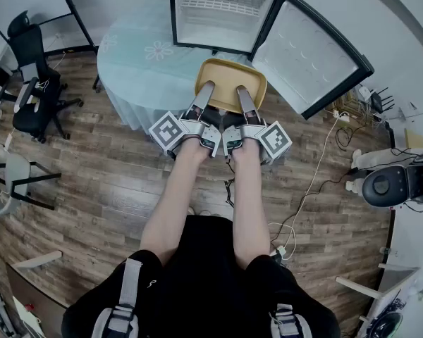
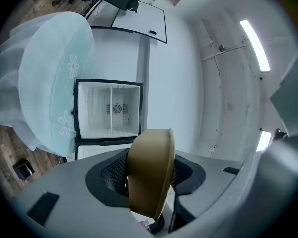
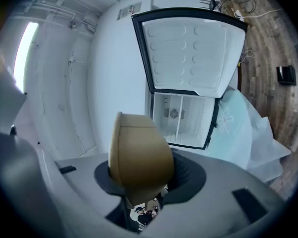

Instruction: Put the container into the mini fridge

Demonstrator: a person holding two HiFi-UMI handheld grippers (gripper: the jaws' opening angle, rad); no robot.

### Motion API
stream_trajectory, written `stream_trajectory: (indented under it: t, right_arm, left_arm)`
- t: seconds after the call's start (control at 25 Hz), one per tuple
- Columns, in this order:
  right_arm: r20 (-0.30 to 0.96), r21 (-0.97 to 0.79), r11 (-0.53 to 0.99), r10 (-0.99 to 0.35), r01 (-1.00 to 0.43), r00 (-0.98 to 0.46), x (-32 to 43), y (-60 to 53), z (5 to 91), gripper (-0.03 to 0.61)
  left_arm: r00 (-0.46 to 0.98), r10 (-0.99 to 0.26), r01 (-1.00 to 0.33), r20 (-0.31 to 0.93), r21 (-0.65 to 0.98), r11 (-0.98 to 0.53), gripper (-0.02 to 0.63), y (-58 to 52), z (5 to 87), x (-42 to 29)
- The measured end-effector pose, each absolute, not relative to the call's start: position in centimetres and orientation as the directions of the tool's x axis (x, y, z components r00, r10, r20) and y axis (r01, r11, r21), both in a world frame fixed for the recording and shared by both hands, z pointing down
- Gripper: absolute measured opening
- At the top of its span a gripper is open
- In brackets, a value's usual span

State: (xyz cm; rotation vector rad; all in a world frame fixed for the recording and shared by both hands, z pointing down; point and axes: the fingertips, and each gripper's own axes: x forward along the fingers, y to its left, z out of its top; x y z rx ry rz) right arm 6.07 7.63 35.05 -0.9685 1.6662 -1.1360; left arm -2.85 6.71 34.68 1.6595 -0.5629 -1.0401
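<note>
Nearest me, under the head camera, my two forearms reach forward with one tool in each hand. I count two claws: the left gripper (image 1: 209,89) and the right gripper (image 1: 241,91), side by side. Both are clamped on the near rim of the single tan container (image 1: 233,74).

The head view alone shows this paired hold. It also shows that the container is held above the edge of the one round table (image 1: 137,65) with the pale blue cloth, just before the mini fridge (image 1: 222,16) and not inside it.

Each gripper view confirms its own grasp: the container wall stands between the dark pads, which press on it from both sides.

Beyond, the one fridge door (image 1: 314,48) stands swung wide to the right. Only the right gripper view shows its dimpled inner liner face-on. The left gripper view looks straight into the white cabinet, showing one shelf and a round vent on the back wall.

Far left, one black office chair (image 1: 32,83) stands on the wood floor.
</note>
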Motion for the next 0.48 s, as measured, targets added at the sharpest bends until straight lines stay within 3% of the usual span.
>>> stream_trajectory:
  t: [0.48]
  right_arm:
    - [-0.226,-0.955,0.274,-0.918,-0.111,-0.327,5.73,7.51,35.39,0.149]
  left_arm:
    - [0.506,-0.788,0.130,-0.352,0.934,-0.333,0.186,6.58,34.96,-3.02]
